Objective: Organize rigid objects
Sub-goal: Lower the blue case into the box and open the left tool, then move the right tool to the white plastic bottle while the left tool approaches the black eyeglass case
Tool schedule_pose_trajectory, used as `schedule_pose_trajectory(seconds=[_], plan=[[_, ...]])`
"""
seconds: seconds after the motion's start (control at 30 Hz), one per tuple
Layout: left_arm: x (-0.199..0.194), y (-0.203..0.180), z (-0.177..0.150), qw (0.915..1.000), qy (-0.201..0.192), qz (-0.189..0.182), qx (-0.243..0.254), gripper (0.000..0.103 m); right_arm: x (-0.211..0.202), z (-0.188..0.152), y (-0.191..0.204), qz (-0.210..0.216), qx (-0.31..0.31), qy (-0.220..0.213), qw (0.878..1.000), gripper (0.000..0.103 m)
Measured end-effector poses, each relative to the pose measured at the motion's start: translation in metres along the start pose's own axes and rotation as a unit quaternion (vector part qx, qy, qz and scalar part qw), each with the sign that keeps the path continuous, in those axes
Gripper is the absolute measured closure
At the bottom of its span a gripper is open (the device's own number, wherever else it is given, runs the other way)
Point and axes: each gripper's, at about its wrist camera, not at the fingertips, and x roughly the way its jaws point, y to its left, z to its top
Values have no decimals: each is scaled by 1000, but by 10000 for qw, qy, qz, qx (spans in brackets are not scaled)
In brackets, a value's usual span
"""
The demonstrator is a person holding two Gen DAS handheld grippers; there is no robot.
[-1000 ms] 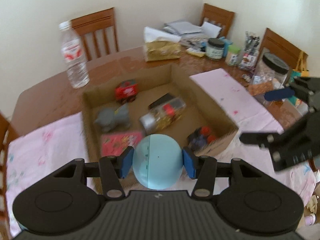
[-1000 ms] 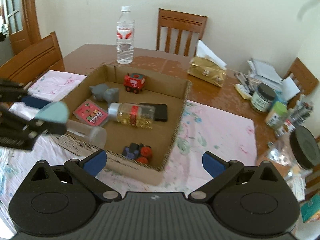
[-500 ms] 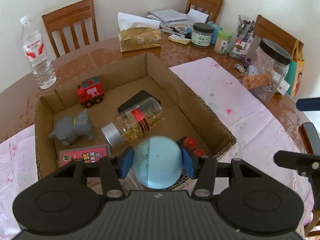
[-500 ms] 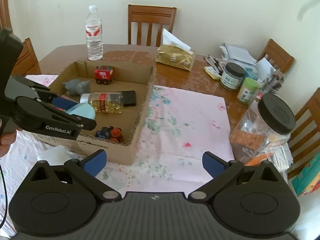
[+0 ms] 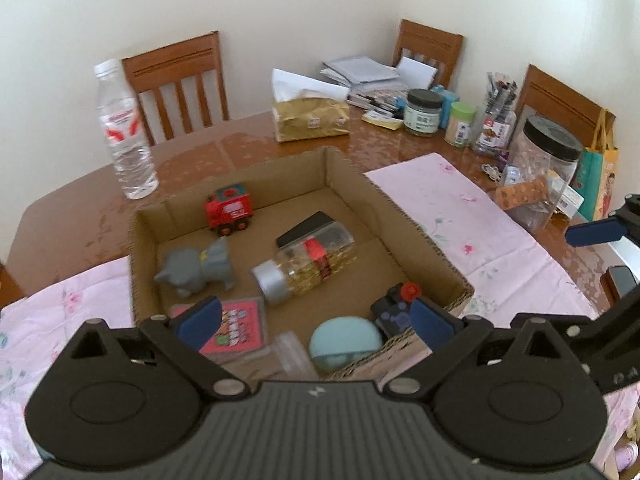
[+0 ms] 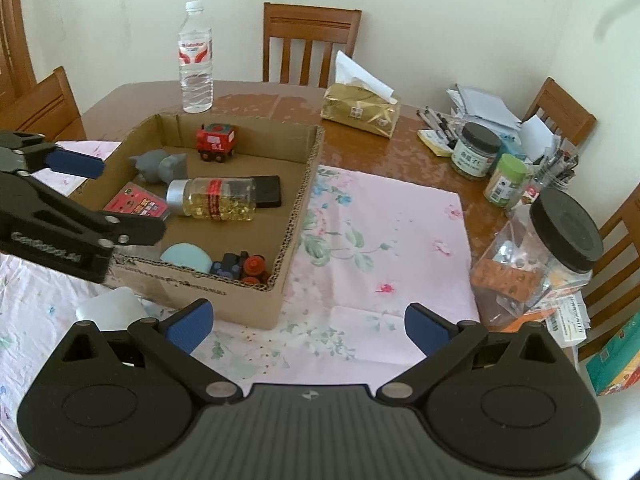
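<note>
An open cardboard box (image 5: pixel 348 172) (image 6: pixel 304 184) holds a red toy train (image 5: pixel 230 210), a grey toy animal (image 5: pixel 196 270), a capsule bottle (image 5: pixel 308 266), a black flat case (image 5: pixel 306 228), a pink card pack (image 5: pixel 236 328) and a dark toy with red wheels (image 5: pixel 396 304). A clear container with a light blue cap (image 5: pixel 346 344) (image 6: pixel 186 258) lies inside the box at its near wall. My left gripper (image 5: pixel 316 320) (image 6: pixel 108 200) hovers over it, jaws opening, pads clear of it. My right gripper (image 6: pixel 308 326) (image 5: pixel 604 258) stands open and empty over the pink cloth.
A water bottle (image 5: pixel 126 132) and a gold tissue pack (image 5: pixel 310 120) stand behind the box. Small jars (image 6: pixel 476 156) and a big black-lidded jar (image 6: pixel 536 256) crowd the right side. A white object (image 6: pixel 110 308) lies on the cloth before the box. Wooden chairs ring the table.
My left gripper has gone from shut on the light blue capped container to wide open. The container now lies in the box's near corner. The right gripper stays open.
</note>
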Motion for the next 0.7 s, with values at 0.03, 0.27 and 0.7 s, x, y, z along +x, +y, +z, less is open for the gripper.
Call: schedule_pose_trajectory(seconds=[0.03, 0.27, 0.7], plan=[[-4, 2, -4, 10000, -7, 20, -56, 3, 1, -1, 1, -1, -22, 16, 10000, 0], [-23, 20, -43, 9984, 173, 191, -494, 3, 9, -8, 15, 202, -32, 156, 9997, 0], [-53, 47, -114, 9902, 401, 1009, -879, 3, 23, -13, 70, 854, -89, 347, 9957, 0]])
